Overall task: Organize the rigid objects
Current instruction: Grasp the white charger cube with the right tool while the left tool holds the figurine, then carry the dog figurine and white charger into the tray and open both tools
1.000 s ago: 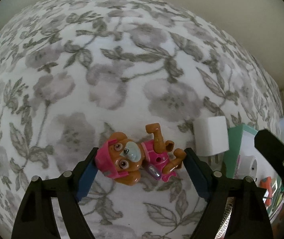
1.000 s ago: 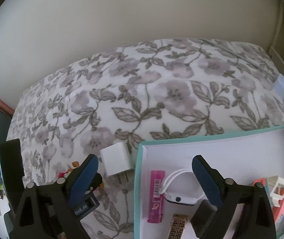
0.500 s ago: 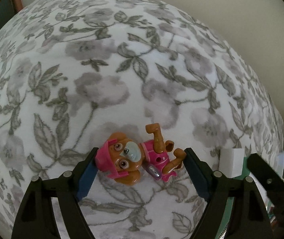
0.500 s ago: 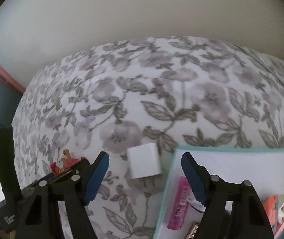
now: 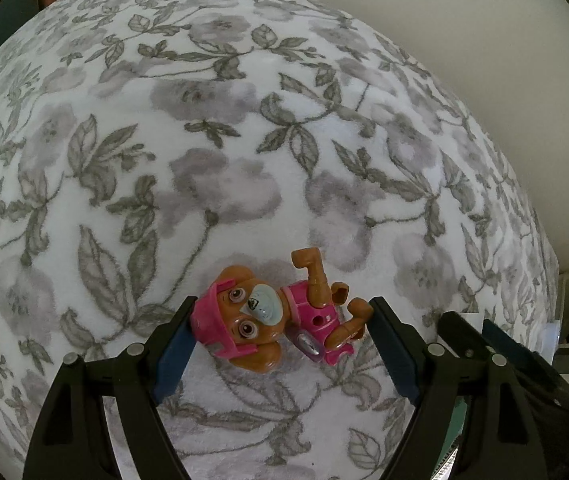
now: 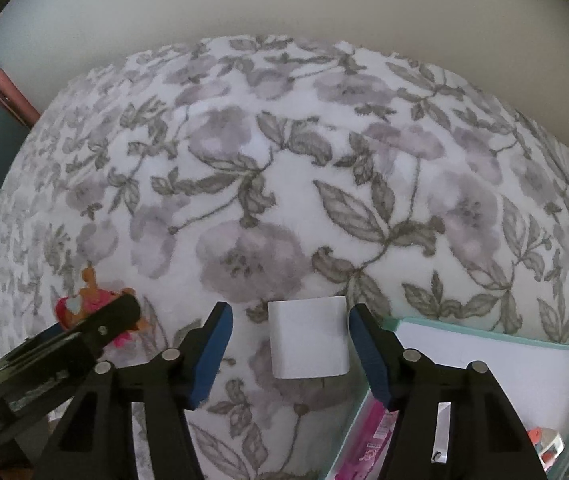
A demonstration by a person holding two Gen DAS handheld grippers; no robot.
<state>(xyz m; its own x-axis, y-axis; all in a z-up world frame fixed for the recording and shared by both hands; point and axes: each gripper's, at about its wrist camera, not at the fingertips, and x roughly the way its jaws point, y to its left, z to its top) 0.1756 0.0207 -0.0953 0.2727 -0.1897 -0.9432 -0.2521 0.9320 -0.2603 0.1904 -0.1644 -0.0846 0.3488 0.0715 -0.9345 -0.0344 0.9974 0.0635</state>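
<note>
A brown toy dog in a pink suit [image 5: 276, 320] lies between the fingers of my left gripper [image 5: 282, 328], which is shut on it above the floral blanket [image 5: 224, 140]. The dog also shows at the left of the right wrist view [image 6: 84, 304]. A white charger block [image 6: 309, 338] lies on the blanket between the open fingers of my right gripper [image 6: 289, 344]; the fingers stand beside it without touching. A teal-rimmed white tray [image 6: 496, 340] sits just right of the charger.
The tray holds a pink tube [image 6: 372, 444] and an orange and white toy [image 6: 546, 444]. The floral blanket stretches far ahead to a plain wall [image 6: 284, 0]. My right gripper's dark body shows at the right edge of the left wrist view [image 5: 504, 356].
My right gripper has moved left from over the tray until the white charger lies between its fingers. My left gripper still holds the toy dog and has swung left, away from the tray.
</note>
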